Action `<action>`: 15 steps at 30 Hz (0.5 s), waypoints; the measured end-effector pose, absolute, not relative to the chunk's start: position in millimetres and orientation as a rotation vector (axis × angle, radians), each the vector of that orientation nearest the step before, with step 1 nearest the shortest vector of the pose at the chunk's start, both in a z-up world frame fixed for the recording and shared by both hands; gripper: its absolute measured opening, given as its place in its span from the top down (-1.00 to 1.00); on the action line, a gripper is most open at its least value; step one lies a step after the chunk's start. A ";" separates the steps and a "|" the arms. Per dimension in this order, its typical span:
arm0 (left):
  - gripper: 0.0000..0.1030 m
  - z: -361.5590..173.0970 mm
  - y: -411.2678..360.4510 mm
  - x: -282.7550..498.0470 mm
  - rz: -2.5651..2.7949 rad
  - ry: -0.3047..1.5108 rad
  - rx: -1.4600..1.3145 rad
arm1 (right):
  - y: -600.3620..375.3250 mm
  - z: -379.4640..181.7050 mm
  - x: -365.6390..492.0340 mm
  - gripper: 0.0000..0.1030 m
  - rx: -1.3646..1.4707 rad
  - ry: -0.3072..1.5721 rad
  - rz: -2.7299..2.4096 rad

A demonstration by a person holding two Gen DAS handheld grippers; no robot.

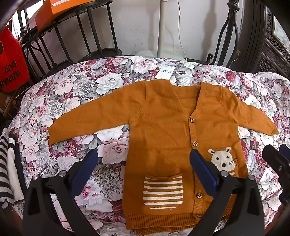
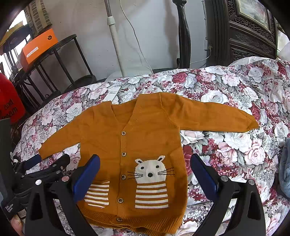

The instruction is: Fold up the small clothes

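Observation:
A small mustard-brown knit cardigan (image 1: 163, 118) lies flat and face up on a floral bedspread (image 1: 81, 87), both sleeves spread out. It has wooden buttons, a striped pocket (image 1: 162, 192) and a white cat motif (image 2: 150, 168). It also shows in the right wrist view (image 2: 145, 127). A white paper tag (image 1: 164, 72) sticks out at the collar. My left gripper (image 1: 144, 159) is open and empty, above the lower left body. My right gripper (image 2: 145, 161) is open and empty, above the cat motif. The right gripper's fingers (image 1: 273, 154) show at the left view's right edge.
A black metal rack (image 1: 68, 36) with an orange box (image 1: 49, 16) stands behind left. A red garment (image 1: 10, 59) hangs at far left. Striped clothing (image 1: 7, 163) lies on the left bed edge. A dark carved headboard (image 2: 253, 30) and white pole (image 2: 114, 40) stand behind.

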State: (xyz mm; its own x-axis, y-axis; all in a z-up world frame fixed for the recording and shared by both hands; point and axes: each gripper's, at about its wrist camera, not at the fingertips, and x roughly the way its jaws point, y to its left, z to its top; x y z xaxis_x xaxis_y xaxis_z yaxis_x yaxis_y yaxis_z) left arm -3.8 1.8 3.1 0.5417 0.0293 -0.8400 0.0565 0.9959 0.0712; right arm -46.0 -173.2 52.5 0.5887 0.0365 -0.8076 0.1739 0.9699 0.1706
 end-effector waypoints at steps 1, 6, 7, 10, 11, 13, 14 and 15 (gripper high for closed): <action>-0.91 3.1 1.9 -3.8 -0.016 0.999 0.093 | -173.3 52.1 -46.2 -0.93 0.242 0.940 -0.081; -0.91 3.1 2.1 -4.0 -0.017 0.999 0.094 | -173.3 52.3 -46.1 -0.93 0.243 0.940 -0.082; -0.91 3.1 1.6 -3.8 -0.017 0.998 0.095 | -173.4 52.0 -46.2 -0.93 0.243 0.940 -0.081; -0.91 3.1 1.7 -3.7 -0.016 1.000 0.094 | -173.4 52.1 -46.3 -0.93 0.244 0.940 -0.082; -0.91 3.1 1.6 -3.7 -0.016 1.000 0.094 | -173.4 52.1 -46.3 -0.93 0.244 0.940 -0.082; -0.91 3.1 3.0 -4.3 -0.015 1.000 0.093 | -173.5 52.2 -46.2 -0.93 0.244 0.940 -0.082; -0.91 3.1 4.6 -5.3 -0.015 1.000 0.092 | -173.5 52.1 -46.3 -0.93 0.245 0.940 -0.084; -0.91 3.1 4.5 -5.3 -0.015 1.000 0.092 | -173.5 52.4 -46.1 -0.93 0.245 0.940 -0.084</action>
State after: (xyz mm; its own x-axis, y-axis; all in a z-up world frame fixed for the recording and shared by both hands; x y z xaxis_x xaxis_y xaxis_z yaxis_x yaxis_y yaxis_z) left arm -5.3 4.5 3.1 0.5409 0.0296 -0.8406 0.0549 0.9960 0.0704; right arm -46.1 -173.5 52.4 0.5891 0.0350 -0.8073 0.1776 0.9690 0.1716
